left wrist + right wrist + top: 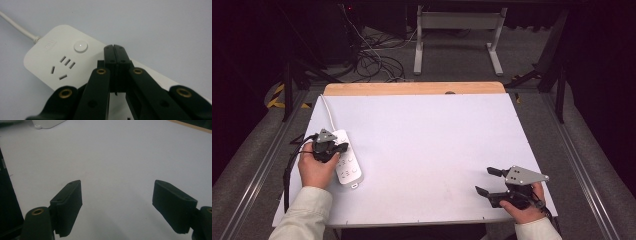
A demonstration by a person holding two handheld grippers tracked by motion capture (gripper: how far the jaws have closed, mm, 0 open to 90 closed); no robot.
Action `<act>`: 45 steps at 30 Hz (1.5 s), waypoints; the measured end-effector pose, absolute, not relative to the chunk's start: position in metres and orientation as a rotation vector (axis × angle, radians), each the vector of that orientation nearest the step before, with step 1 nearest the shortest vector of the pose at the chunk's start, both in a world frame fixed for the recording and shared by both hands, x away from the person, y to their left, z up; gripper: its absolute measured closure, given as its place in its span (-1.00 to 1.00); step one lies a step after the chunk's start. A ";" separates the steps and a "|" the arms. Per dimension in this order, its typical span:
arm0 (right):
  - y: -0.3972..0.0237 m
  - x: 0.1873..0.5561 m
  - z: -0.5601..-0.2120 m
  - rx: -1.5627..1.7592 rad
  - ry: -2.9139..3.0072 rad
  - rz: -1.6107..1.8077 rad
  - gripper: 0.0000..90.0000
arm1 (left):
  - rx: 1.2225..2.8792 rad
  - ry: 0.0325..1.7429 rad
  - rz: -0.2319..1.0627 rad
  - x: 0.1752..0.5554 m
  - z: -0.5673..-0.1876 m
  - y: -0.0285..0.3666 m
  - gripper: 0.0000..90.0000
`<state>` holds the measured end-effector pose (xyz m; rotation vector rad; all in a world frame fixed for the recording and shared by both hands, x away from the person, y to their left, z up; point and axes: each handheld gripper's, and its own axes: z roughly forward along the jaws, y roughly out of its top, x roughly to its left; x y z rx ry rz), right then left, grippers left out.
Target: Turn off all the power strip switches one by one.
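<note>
A white power strip (348,165) lies on the left side of the white table (427,145), its cord (328,111) running toward the far edge. My left gripper (343,147) hovers right over the strip, jaws pressed together with nothing between them. In the left gripper view the shut tips (114,48) sit just right of the strip's round button (80,46), above the socket holes (63,66) of the power strip (47,65). My right gripper (488,181) rests near the table's front right corner, jaws wide apart and empty (117,200); the strip's end (46,123) shows far off.
A bare wooden strip (412,88) borders the table's far edge. Beyond it stand a white table frame (457,35) and loose cables (372,55) on the floor. Metal rails (257,170) run along both sides of the table.
</note>
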<state>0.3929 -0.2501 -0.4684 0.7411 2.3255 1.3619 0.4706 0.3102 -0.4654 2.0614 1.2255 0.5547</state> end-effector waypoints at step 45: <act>-0.252 0.392 -0.472 0.782 2.324 1.354 -0.46 | 1.990 1.268 0.610 0.500 -0.464 0.327 1.00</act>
